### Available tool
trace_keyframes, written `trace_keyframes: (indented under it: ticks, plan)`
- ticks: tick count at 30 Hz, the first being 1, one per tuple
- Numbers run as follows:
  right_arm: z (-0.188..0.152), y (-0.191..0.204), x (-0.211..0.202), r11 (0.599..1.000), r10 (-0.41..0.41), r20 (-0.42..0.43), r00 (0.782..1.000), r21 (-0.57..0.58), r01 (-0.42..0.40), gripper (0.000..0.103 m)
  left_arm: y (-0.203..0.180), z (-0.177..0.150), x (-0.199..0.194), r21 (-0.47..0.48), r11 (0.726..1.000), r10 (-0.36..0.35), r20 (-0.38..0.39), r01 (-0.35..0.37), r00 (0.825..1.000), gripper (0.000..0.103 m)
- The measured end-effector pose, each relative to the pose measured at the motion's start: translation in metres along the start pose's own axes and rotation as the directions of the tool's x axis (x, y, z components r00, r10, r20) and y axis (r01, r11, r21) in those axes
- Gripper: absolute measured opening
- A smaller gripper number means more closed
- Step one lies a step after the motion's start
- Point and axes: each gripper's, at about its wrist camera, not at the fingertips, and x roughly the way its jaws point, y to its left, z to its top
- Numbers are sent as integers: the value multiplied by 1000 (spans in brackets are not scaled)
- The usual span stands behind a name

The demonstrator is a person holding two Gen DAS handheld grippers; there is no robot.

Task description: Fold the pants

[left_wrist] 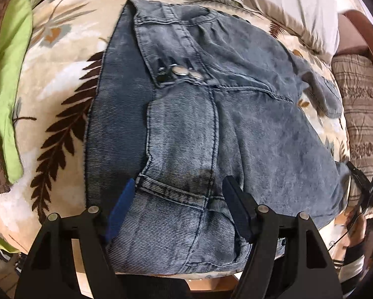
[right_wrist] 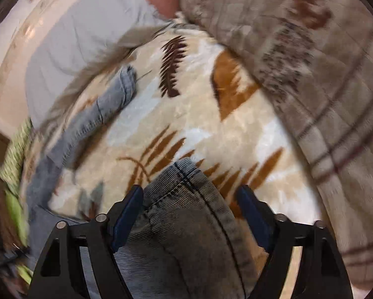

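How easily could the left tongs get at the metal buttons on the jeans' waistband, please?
Probably easily: the buttons lie exposed on top of the jeans, straight ahead of the left tongs, whose jaws stand apart around a hemmed fold with nothing covering the buttons.

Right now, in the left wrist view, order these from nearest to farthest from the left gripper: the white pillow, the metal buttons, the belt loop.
1. Belt loop: between the fingers of the left gripper, on the jeans.
2. Metal buttons: mid-frame, at the waistband.
3. White pillow: top right, beyond the jeans.
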Motion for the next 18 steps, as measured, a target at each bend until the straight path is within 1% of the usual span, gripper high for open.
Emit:
trace_keyframes:
  ticks: [1, 2, 3, 4, 5, 6, 8, 10, 12, 13, 14, 15, 16, 17, 18]
  plan:
    - [0, 9, -1, 998, -29, -1, 1000, -61, 29, 11, -2, 0, -1, 2, 1000, -17, 4, 17, 1000, 72]
    - [-1, 16, -8, 993, -47, 23, 999, -104, 49, 12, -4, -1, -4, 3, 1000, -28, 13, 28, 1000, 72]
    - [-1, 17, -16, 992, -45, 51, 998, -116, 50, 11, -4, -1, -5, 6, 1000, -18, 22, 18, 1000, 72]
    - [-1, 14, -22, 993, -45, 77, 996, -108, 53, 11, -6, -1, -3, 13, 1000, 9, 30, -9, 1000, 72]
    - [0, 8, -22, 993, -69, 87, 994, -94, 77, 12, -6, 0, 0, 17, 999, 38, 27, -38, 999, 72]
    - [2, 4, -15, 992, -83, 71, 994, -90, 90, 12, -7, 1, 7, 16, 998, 68, 12, -68, 998, 72]
    - [-3, -2, 6, 985, -137, 14, 990, -101, 138, 15, -7, 0, 17, 12, 996, 94, -7, -93, 996, 72]
    - [-5, -2, 0, 987, -134, 37, 990, -83, 137, 18, -7, -1, 13, 16, 995, 95, 1, -95, 995, 72]
    - [-1, -5, -10, 994, -107, 47, 993, -32, 109, 25, -4, 0, 2, 7, 999, 49, 4, -49, 999, 71]
    - [2, -8, -16, 997, -82, 64, 995, -7, 83, 29, -1, 3, -6, -1, 1000, 29, 19, -29, 999, 71]
    - [7, -9, -25, 999, -47, 88, 995, 14, 46, 36, 2, 7, -14, -9, 1000, 13, 38, -13, 999, 71]
    - [12, -8, -32, 1000, -2, 111, 994, 31, -2, 47, 6, 15, -23, -20, 1000, -1, 64, 2, 998, 72]
    - [18, -7, -37, 998, 40, 127, 991, 44, -45, 53, 9, 22, -29, -30, 1000, -6, 82, 9, 997, 72]
    - [25, -4, -40, 994, 84, 137, 987, 56, -93, 65, 12, 32, -33, -43, 999, -4, 97, 8, 995, 73]
    - [32, 1, -40, 989, 122, 144, 982, 68, -132, 68, 15, 44, -34, -60, 998, 0, 108, 7, 994, 73]
